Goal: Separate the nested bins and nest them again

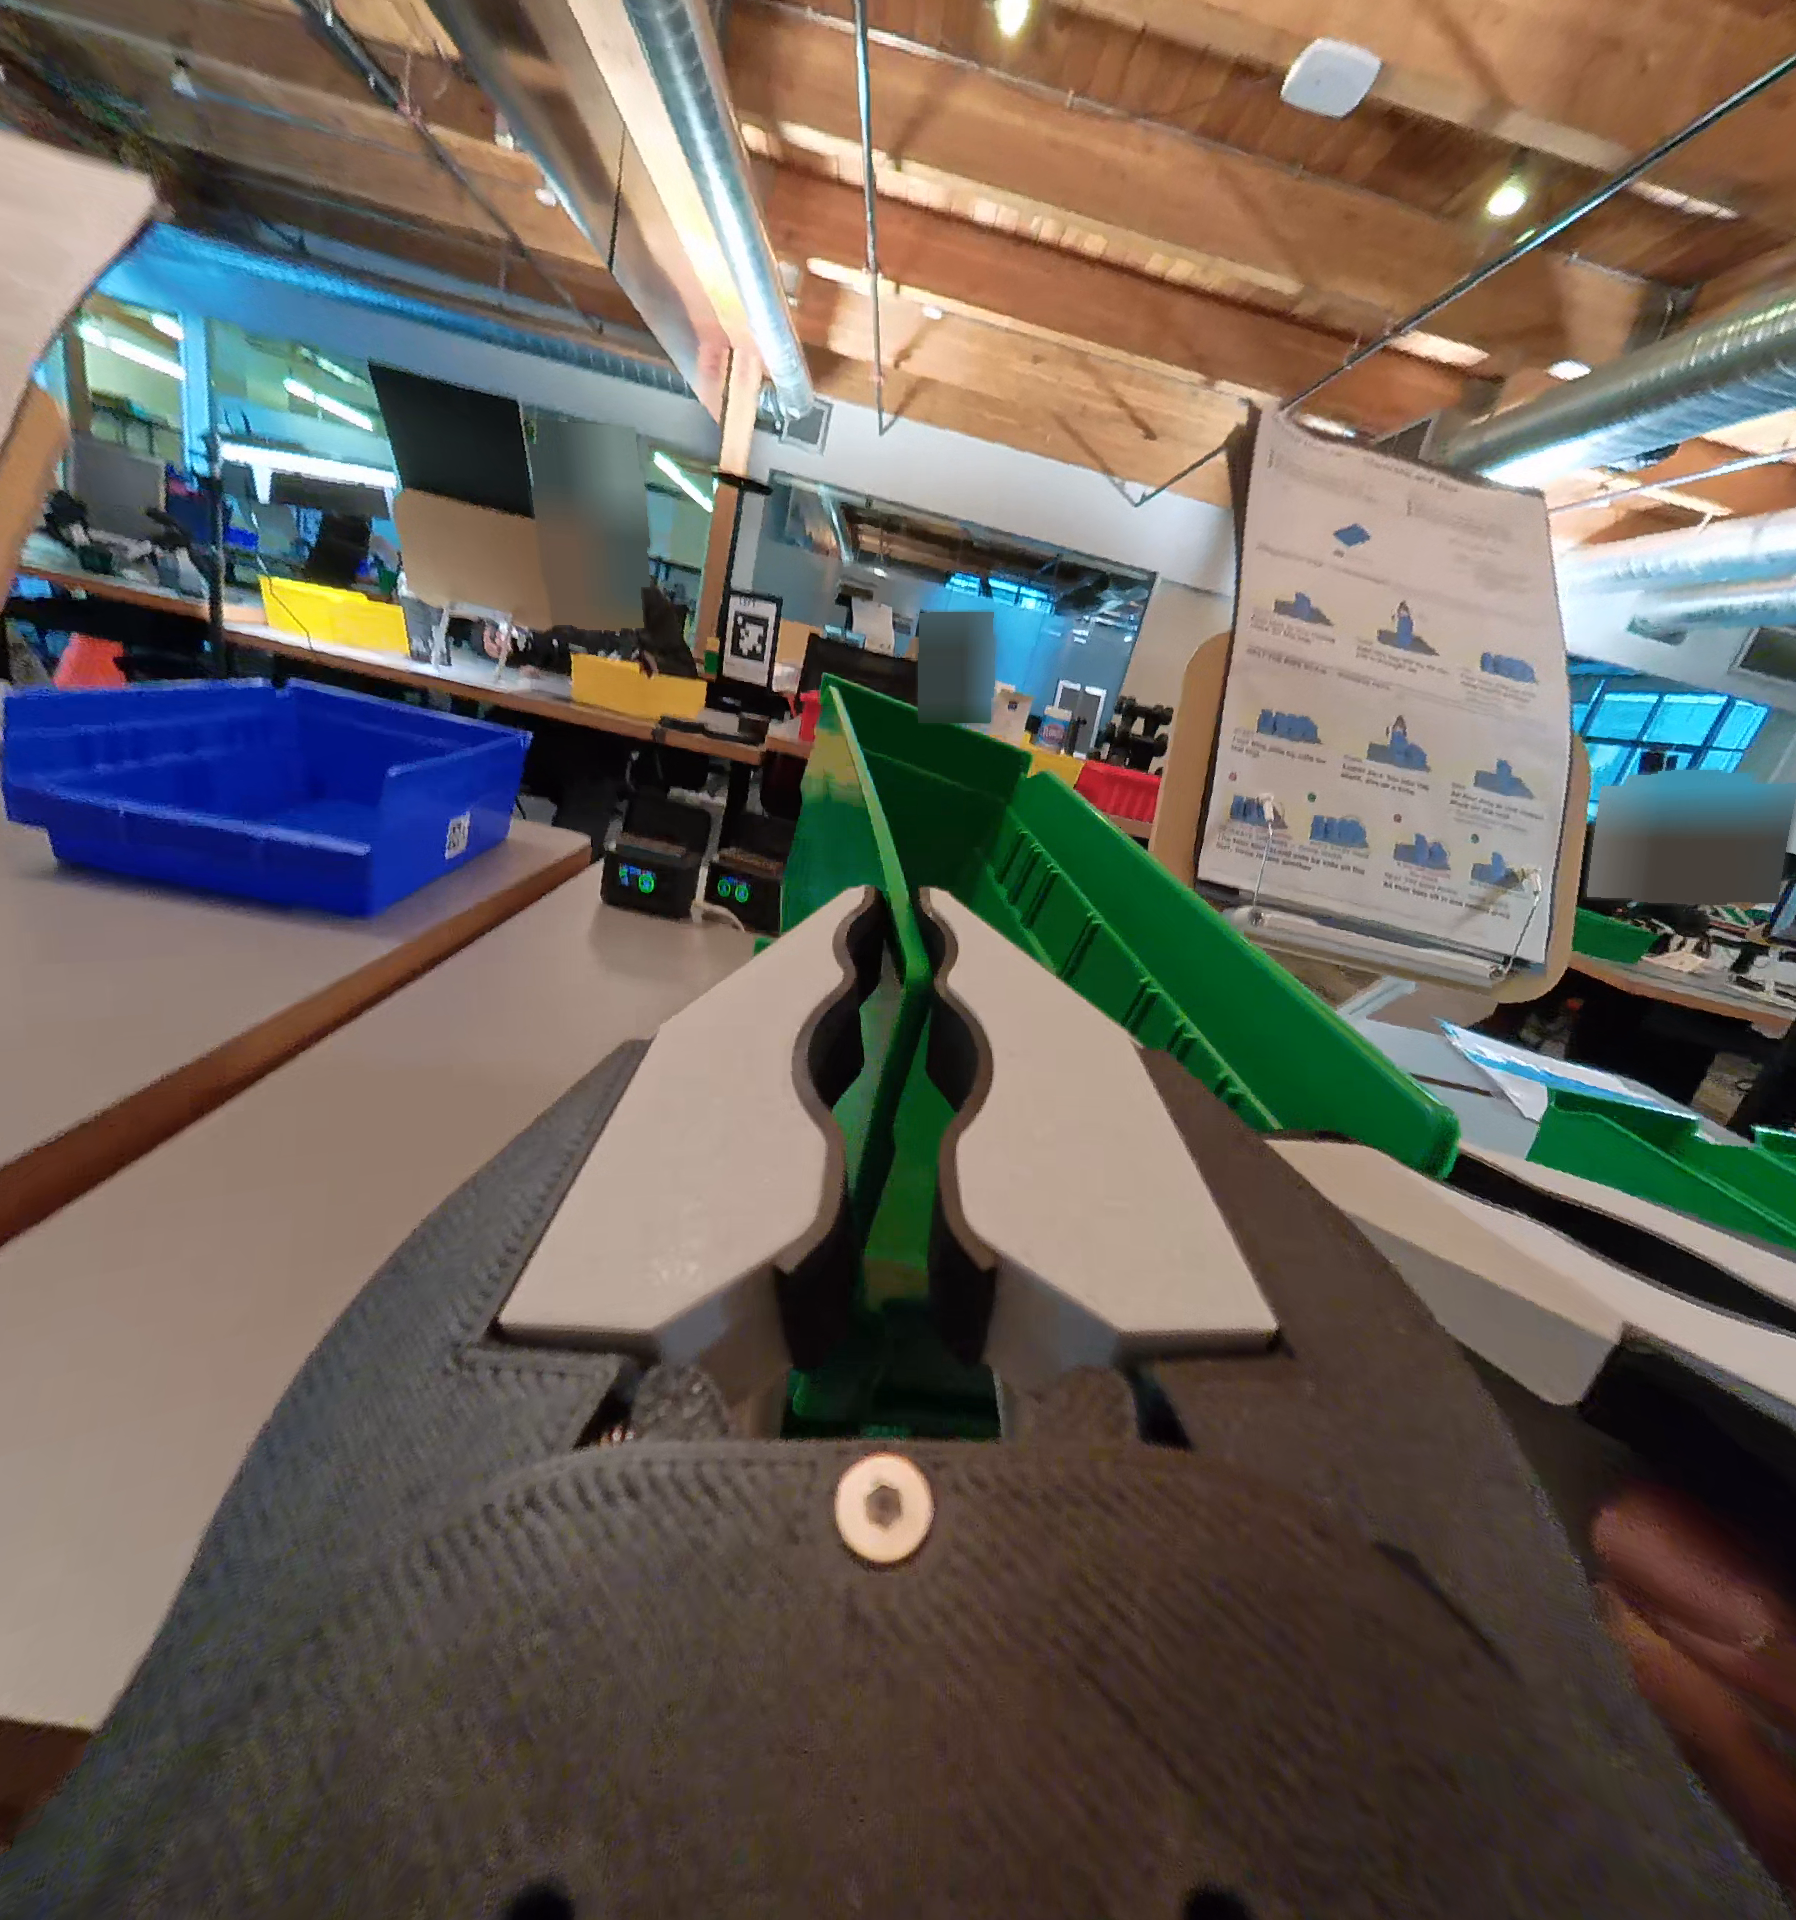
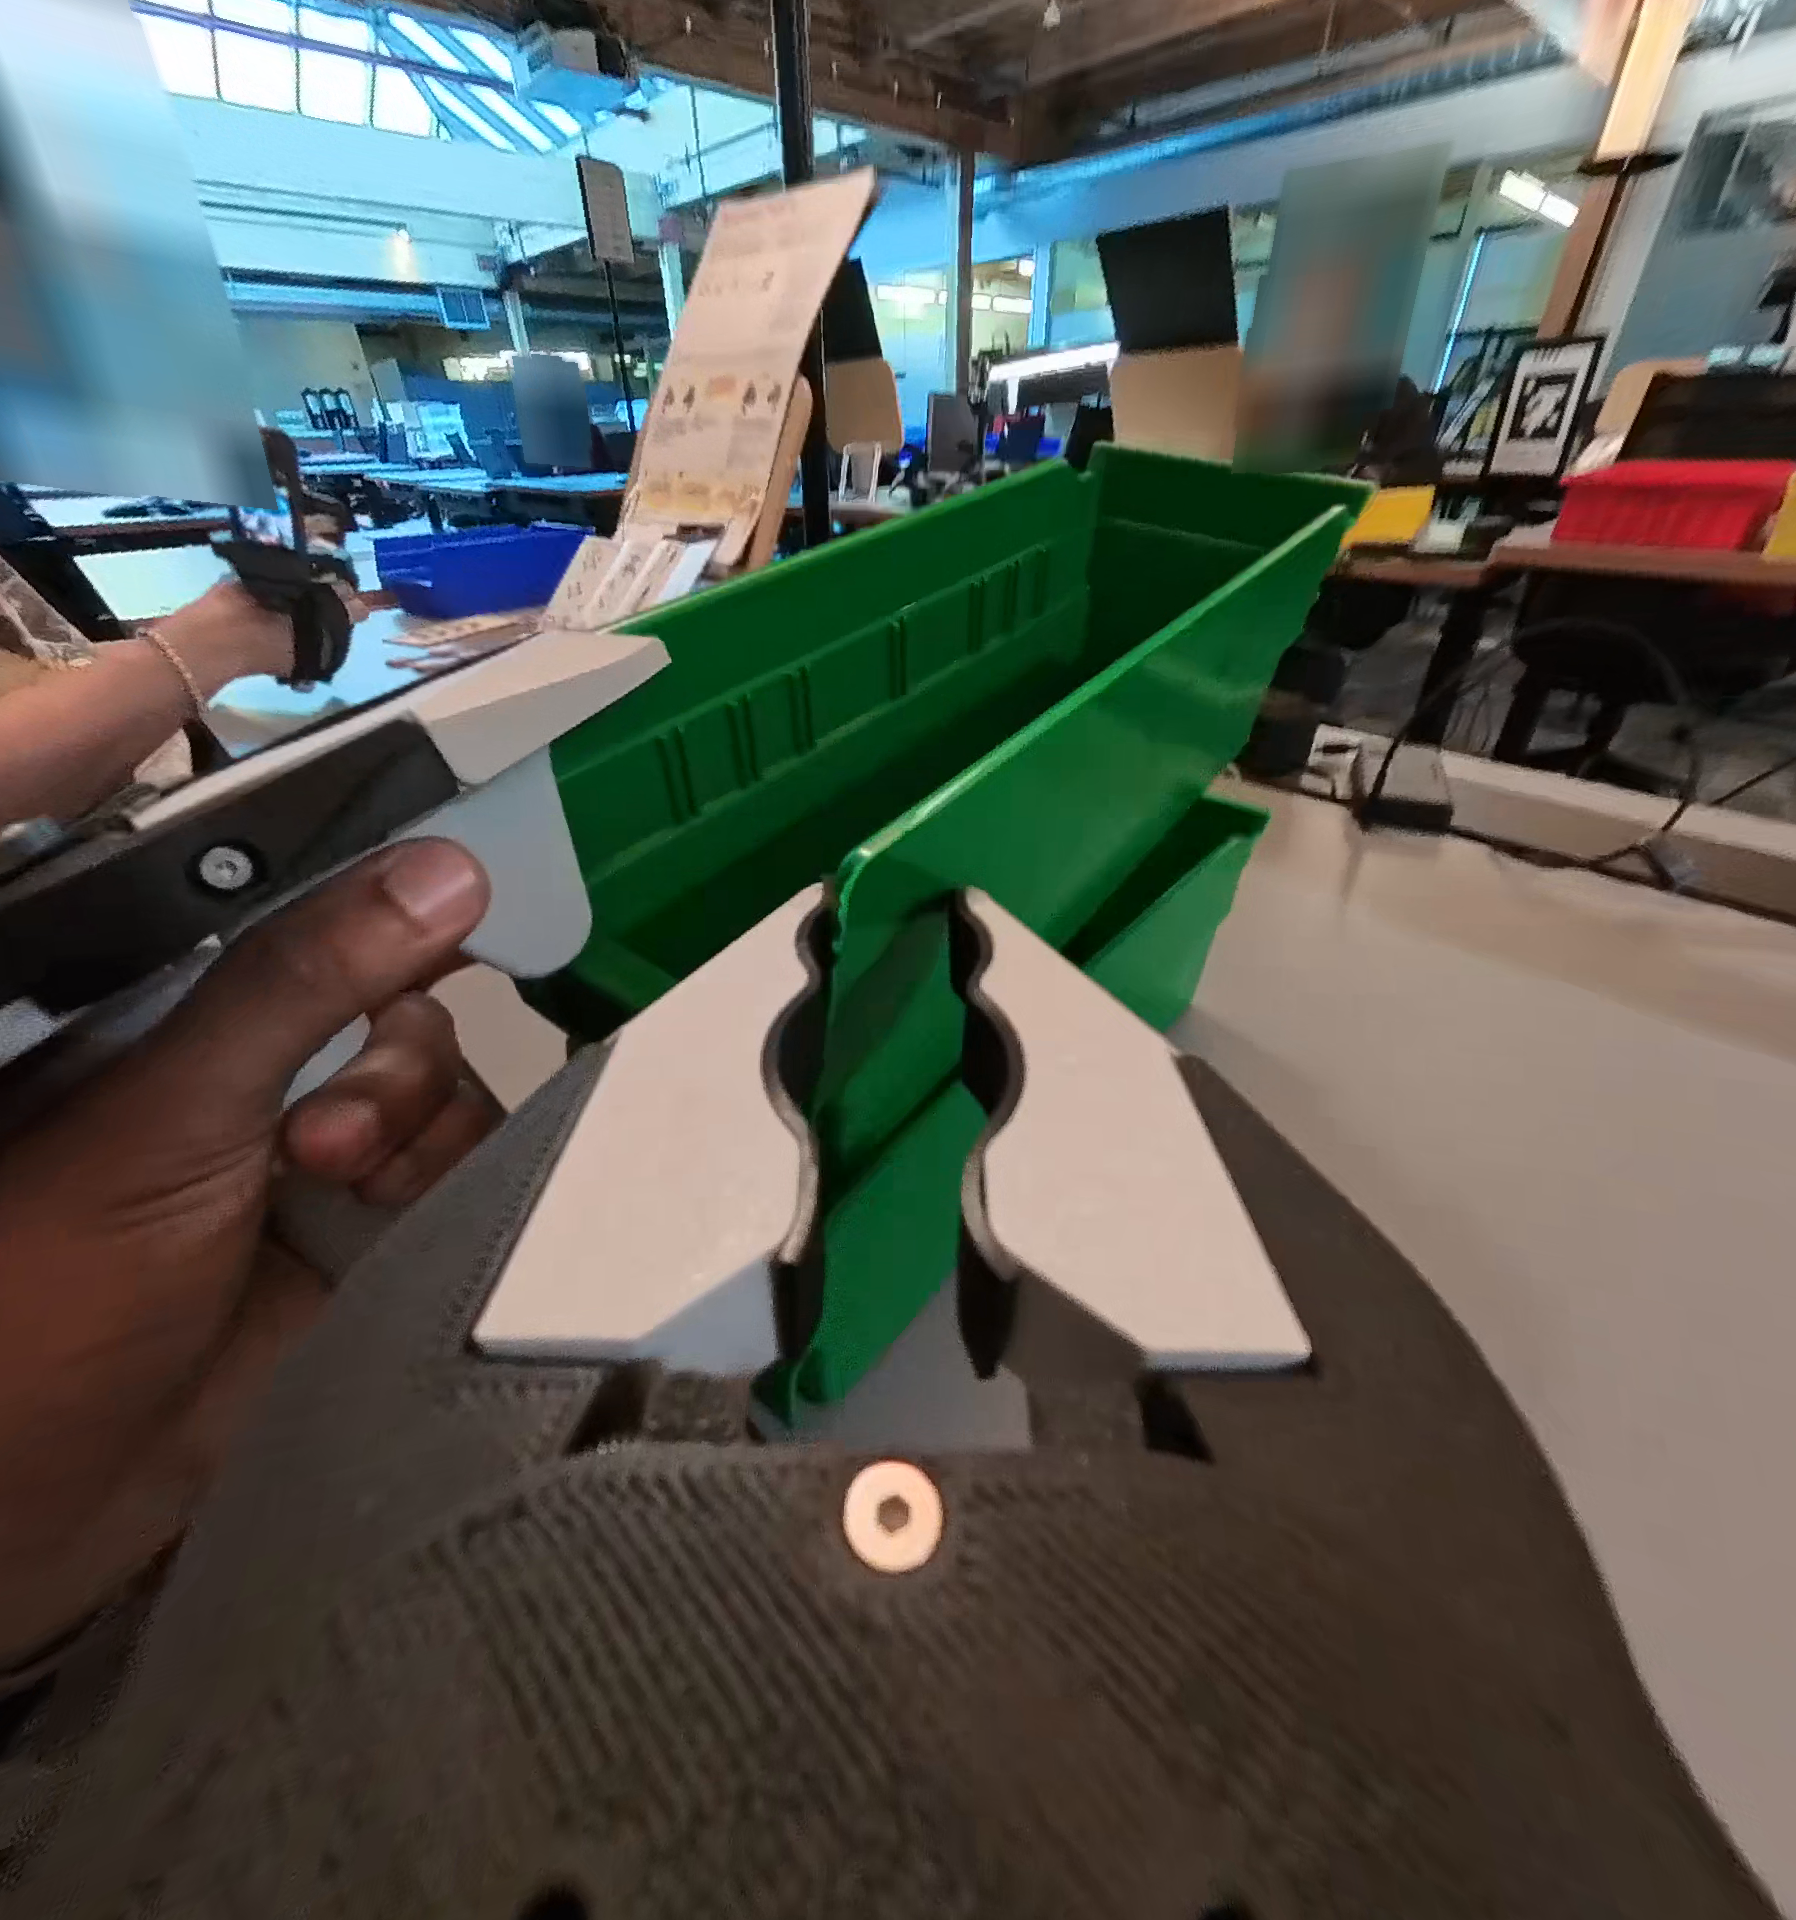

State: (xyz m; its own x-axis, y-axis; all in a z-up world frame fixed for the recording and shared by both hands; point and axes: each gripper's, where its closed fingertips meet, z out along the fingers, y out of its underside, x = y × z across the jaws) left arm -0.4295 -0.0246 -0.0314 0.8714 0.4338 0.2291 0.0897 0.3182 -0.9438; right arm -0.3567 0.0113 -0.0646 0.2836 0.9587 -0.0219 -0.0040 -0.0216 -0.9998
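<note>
I hold a long green bin (image 1: 1133,914) between both grippers, lifted off the grey table and tilted with its far end raised. My left gripper (image 1: 899,904) is shut on one side wall of it. My right gripper (image 2: 894,899) is shut on the opposite side wall of the same bin (image 2: 873,686). A second green bin (image 2: 1174,914) lies under it on the table. It also shows in the left wrist view (image 1: 1652,1153). I cannot tell whether the two bins still touch. The left gripper's fingers (image 2: 520,779) show at the left of the right wrist view.
A blue bin (image 1: 250,790) sits on the neighbouring table at the left. An instruction sheet on a stand (image 1: 1393,675) is behind the bins. Another person's arm (image 2: 94,686) reaches over a far table. Red and yellow bins (image 2: 1673,504) and a cable (image 2: 1600,831) lie at the right.
</note>
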